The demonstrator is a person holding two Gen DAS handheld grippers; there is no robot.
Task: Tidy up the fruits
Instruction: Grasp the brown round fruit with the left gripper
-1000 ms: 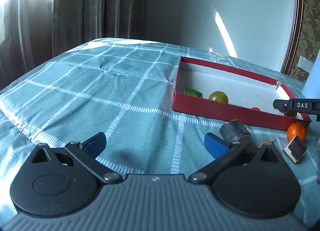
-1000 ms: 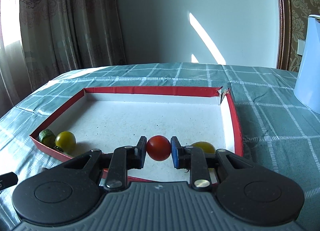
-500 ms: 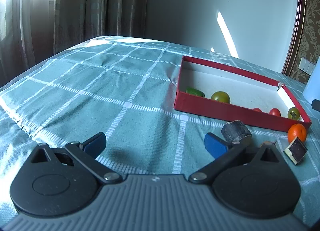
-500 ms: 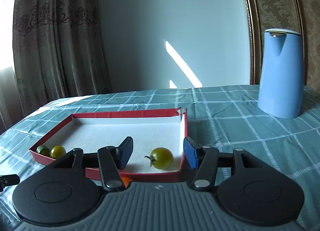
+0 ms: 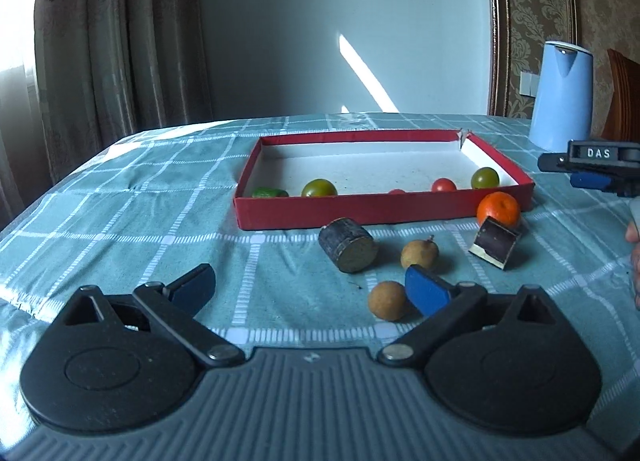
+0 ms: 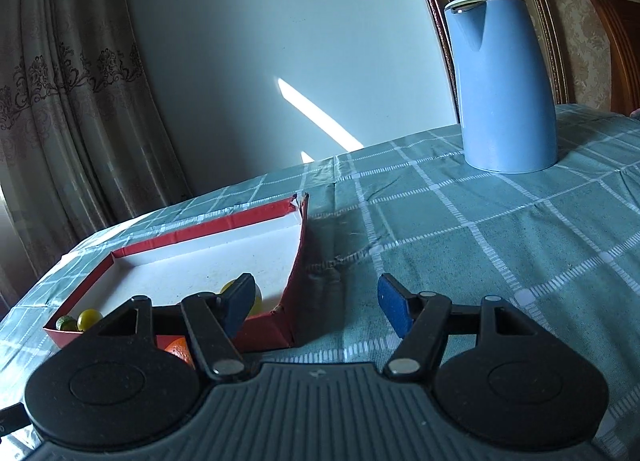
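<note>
A red box point(image 5: 360, 215) on the checked cloth holds a green fruit point(image 5: 270, 193), two yellow-green tomatoes point(image 5: 319, 188) point(image 5: 485, 178) and two red tomatoes point(image 5: 444, 184). In front of it lie an orange point(image 5: 499, 209), two brown longans point(image 5: 420, 254) point(image 5: 387, 300) and two dark cut pieces point(image 5: 349, 245) point(image 5: 496, 243). My left gripper point(image 5: 312, 289) is open and empty, its right finger beside the near longan. My right gripper point(image 6: 316, 301) is open and empty, beside the box's right corner point(image 6: 298, 261); it also shows in the left wrist view point(image 5: 592, 171).
A blue kettle point(image 6: 502, 85) stands at the back right of the table, also in the left wrist view point(image 5: 560, 97). Curtains point(image 5: 100, 41) hang on the left. A wooden chair point(image 5: 624, 93) is at the far right.
My right gripper let go of the red tomato into the box, opened and pulled back to the right. My left gripper swung right and now faces the loose fruits.
</note>
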